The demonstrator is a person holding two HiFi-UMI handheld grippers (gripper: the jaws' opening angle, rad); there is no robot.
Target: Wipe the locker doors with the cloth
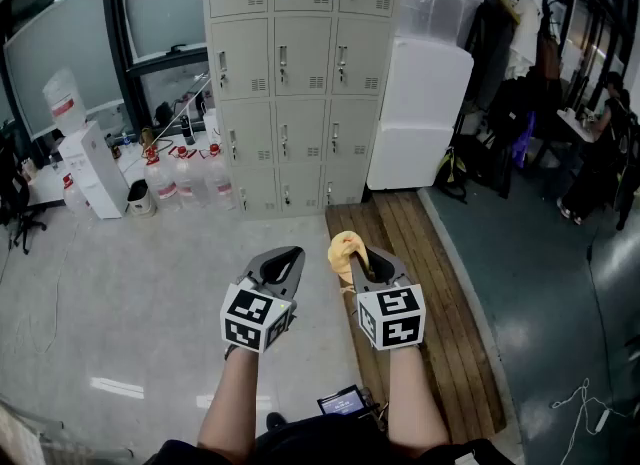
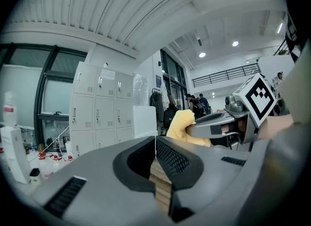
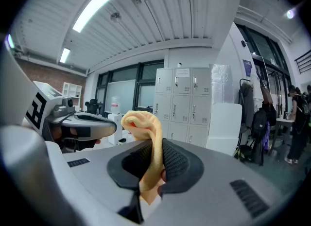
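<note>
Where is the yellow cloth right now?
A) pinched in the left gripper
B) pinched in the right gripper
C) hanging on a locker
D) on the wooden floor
B: the right gripper view shows the cloth clamped between the jaws of the right gripper.

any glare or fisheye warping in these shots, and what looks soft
Head view: the lockers bow slightly, and a light streak glares on the floor. Left gripper view: black corners, strong curving, the left gripper up close looks soft. Right gripper view: the ceiling tube is blown out; the cloth is fairly sharp.
</note>
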